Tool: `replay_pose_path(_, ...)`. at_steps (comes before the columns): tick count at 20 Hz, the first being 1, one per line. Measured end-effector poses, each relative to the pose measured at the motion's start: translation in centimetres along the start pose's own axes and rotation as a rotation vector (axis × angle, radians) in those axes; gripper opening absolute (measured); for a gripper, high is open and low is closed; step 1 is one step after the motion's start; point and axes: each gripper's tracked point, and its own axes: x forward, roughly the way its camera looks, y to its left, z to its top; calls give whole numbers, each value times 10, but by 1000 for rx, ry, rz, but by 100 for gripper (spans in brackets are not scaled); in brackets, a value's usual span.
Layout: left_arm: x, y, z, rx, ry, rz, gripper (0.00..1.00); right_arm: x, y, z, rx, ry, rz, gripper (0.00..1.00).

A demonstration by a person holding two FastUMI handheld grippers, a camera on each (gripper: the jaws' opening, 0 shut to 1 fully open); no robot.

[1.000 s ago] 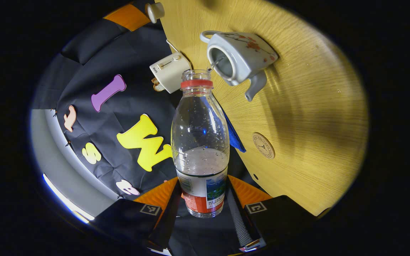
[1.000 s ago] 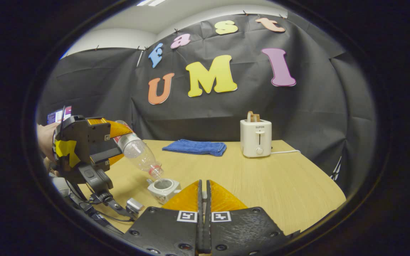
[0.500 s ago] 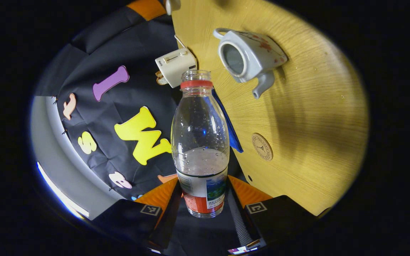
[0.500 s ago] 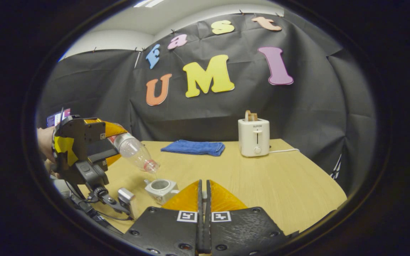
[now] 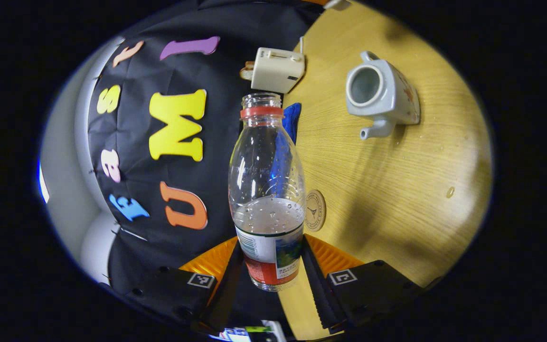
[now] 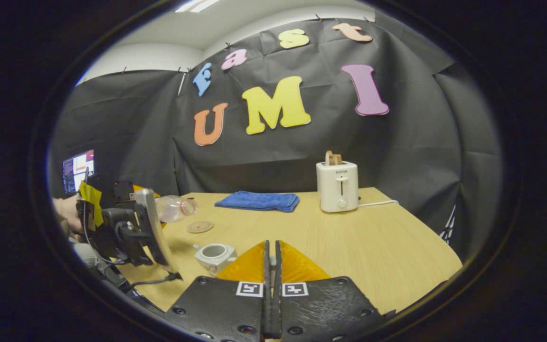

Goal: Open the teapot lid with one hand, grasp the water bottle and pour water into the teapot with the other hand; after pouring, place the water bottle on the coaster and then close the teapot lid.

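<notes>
Since 1 s ago the water bottle (image 5: 267, 190) has swung away from the teapot (image 5: 381, 92), no longer tipped mouth-down over its opening; in the right gripper view it now lies nearly level above the table's (image 6: 349, 237) left side. The left gripper (image 5: 269, 280) clamps the bottle's labelled base between both fingers. The teapot stands lidless near the table's front-left edge, well apart from the coaster (image 6: 200, 226). Bare wood lies open between coaster, blue cloth (image 6: 258, 200) and toaster (image 6: 337, 186). The right gripper's (image 6: 271, 266) 2 fingers are pressed together; whether they pinch the lid cannot be told.
</notes>
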Motion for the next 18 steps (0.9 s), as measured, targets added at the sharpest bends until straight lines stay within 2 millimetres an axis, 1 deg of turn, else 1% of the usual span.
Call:
replay_pose_path(1, -4, -2, -5, -97, 0, -6, 72, 0, -1, 1, 10, -2, 0, 0)
replay_pose_path(3, -9, 6, -19, -275, 5, 4, 72, 1, -3, 3, 8, -4, -6, 0)
replay_pose_path(4, -14, 11, -30, -367, 14, 18, 72, 2, -2, 5, 4, -5, -7, 0)
replay_pose_path(6, -19, 19, -46, -558, 25, 37, 72, 3, 1, 7, -4, -6, -5, 0)
replay_pose_path(8, -22, 27, -54, -733, 21, 32, 72, 4, 6, 10, -1, -13, 4, 0)
replay_pose_path(10, -21, 39, -52, -893, -6, 34, 72, 6, 12, 10, -5, -10, 10, 0)
replay_pose_path(12, -12, 49, -43, -1017, -40, 39, 72, 8, 16, 11, -20, -6, 10, 0)
replay_pose_path(15, 12, 61, -30, -1076, -91, 53, 72, 10, 24, 11, -25, -3, 10, 0)
replay_pose_path(18, 41, 60, -16, -1142, -142, 26, 72, 9, 29, 10, -34, 3, 6, 0)
